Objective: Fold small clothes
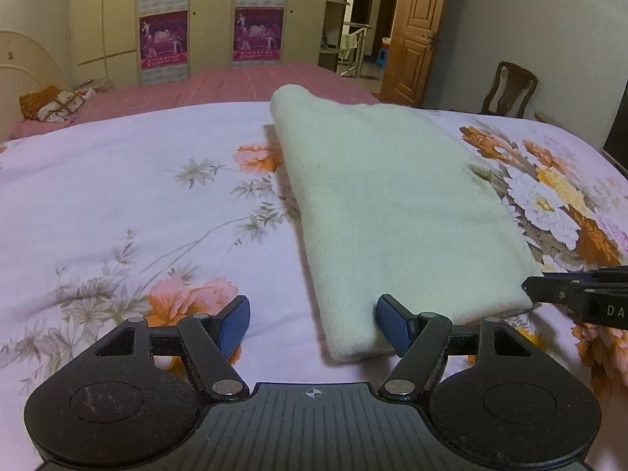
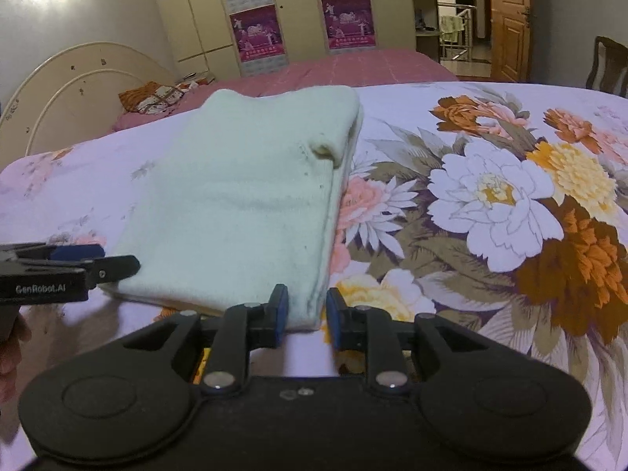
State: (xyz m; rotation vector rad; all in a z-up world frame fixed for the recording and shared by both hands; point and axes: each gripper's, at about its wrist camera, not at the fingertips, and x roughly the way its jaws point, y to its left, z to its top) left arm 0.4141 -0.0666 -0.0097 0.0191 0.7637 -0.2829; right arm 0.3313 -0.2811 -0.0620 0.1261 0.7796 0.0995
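Tools (image 1: 313,324) (image 2: 307,316) level, agape, flanking garment (image 1: 392,204)

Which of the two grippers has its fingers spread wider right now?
The left gripper. Its blue pads stand far apart beside the near left corner of the folded cream garment, while the right gripper leaves only a narrow gap around the near right corner.

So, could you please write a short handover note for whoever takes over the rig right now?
Left gripper: open, at the near left corner of the folded cream garment, holding nothing.
Right gripper: open, its fingers either side of the near right corner, not clamped.
The garment lies flat on the floral bedsheet in a long rectangle.
Done: the lengthwise fold, apparently.
Left: probably one fold end to end, then release.
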